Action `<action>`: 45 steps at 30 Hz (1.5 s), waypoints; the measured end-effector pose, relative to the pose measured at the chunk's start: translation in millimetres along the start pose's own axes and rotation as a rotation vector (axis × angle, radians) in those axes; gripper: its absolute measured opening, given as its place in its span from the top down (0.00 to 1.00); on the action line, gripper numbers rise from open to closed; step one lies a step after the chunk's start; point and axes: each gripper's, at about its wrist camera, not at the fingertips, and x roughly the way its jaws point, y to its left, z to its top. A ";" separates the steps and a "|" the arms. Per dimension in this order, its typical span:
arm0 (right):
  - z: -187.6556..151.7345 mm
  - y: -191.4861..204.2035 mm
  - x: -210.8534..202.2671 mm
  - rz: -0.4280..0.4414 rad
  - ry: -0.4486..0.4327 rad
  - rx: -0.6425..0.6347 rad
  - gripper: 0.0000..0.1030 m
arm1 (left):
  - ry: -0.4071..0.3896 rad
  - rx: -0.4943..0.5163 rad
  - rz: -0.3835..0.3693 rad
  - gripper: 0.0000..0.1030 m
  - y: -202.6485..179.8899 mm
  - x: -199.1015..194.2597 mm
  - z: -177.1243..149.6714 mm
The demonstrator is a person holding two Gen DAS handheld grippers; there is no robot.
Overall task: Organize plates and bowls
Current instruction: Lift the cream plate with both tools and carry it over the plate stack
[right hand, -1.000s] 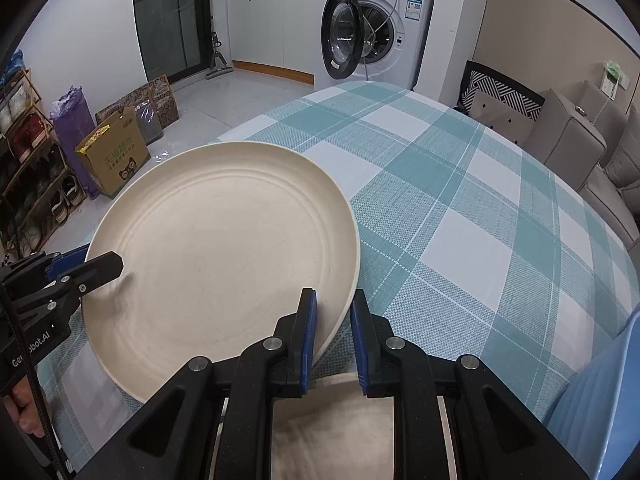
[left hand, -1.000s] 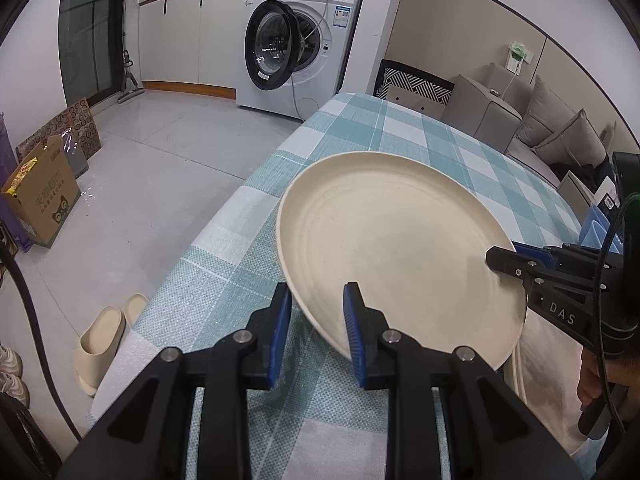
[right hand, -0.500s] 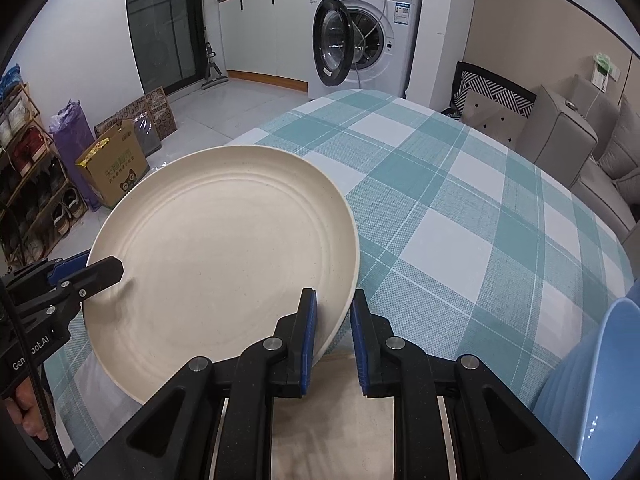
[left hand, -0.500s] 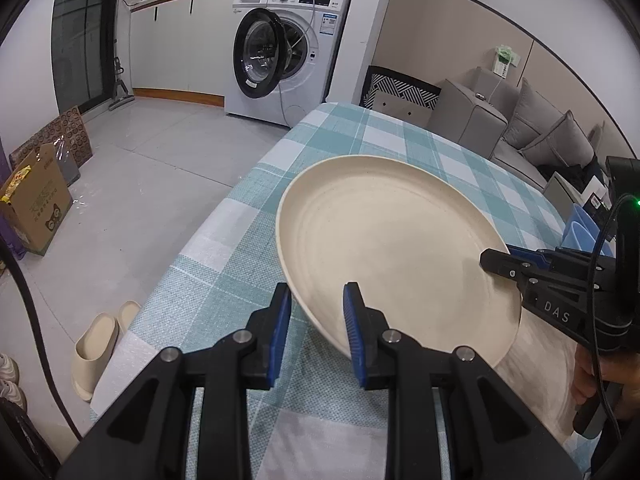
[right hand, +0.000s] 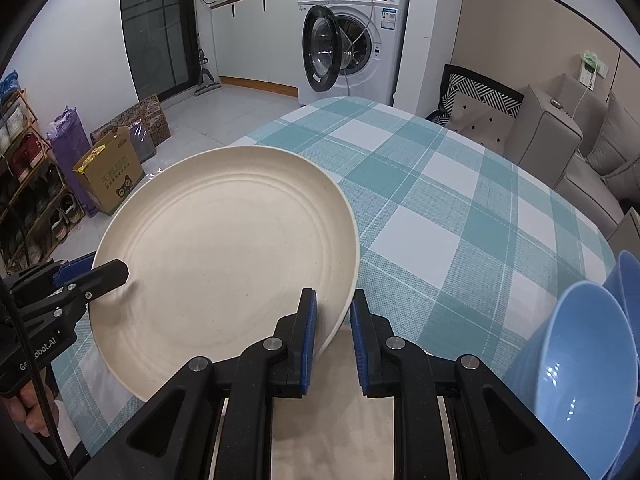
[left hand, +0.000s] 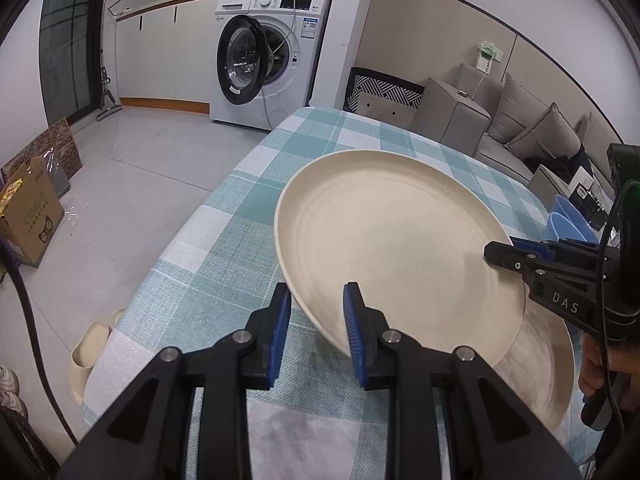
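A large cream plate (left hand: 392, 248) is held tilted above the checked tablecloth, also in the right wrist view (right hand: 224, 256). My left gripper (left hand: 316, 320) is shut on its near rim. My right gripper (right hand: 333, 320) is shut on the opposite rim and shows in the left wrist view (left hand: 516, 256). A second cream plate (left hand: 544, 364) lies on the table under the held one. Blue bowls (right hand: 580, 360) lean together at the right, also in the left wrist view (left hand: 568, 224).
The table with the teal checked cloth (right hand: 460, 208) stretches toward a washing machine (left hand: 264, 68) with its door open. A grey sofa (left hand: 532, 136) stands to the right. A cardboard box (right hand: 108, 176) and slippers (left hand: 88, 356) are on the floor at left.
Both grippers have carried the plate up and back toward the near table edge. The blue bowls have come into the right wrist view.
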 end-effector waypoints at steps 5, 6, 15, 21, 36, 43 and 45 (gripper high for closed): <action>-6.3 -6.5 -13.2 -0.006 -0.010 0.016 0.83 | -0.001 0.016 -0.013 0.76 -8.6 -3.0 -0.4; -7.8 -8.0 -15.6 -0.006 -0.011 0.020 0.83 | -0.001 0.019 -0.014 0.76 -10.2 -3.3 -0.7; -23.5 -20.0 -37.7 -0.020 -0.030 0.051 0.83 | 0.006 0.053 -0.037 0.76 -27.4 -8.4 -3.1; -34.5 -28.2 -52.4 -0.024 -0.042 0.072 0.83 | 0.014 0.075 -0.051 0.76 -39.3 -10.8 -6.3; -60.9 -46.3 -78.7 -0.051 -0.061 0.122 0.83 | 0.020 0.146 -0.074 0.76 -67.7 -18.1 -13.8; -77.0 -52.6 -89.8 -0.054 -0.062 0.148 0.82 | 0.025 0.176 -0.082 0.76 -78.0 -20.1 -18.0; -81.0 -53.6 -91.6 -0.061 -0.061 0.150 0.82 | 0.034 0.185 -0.086 0.76 -80.8 -19.1 -19.2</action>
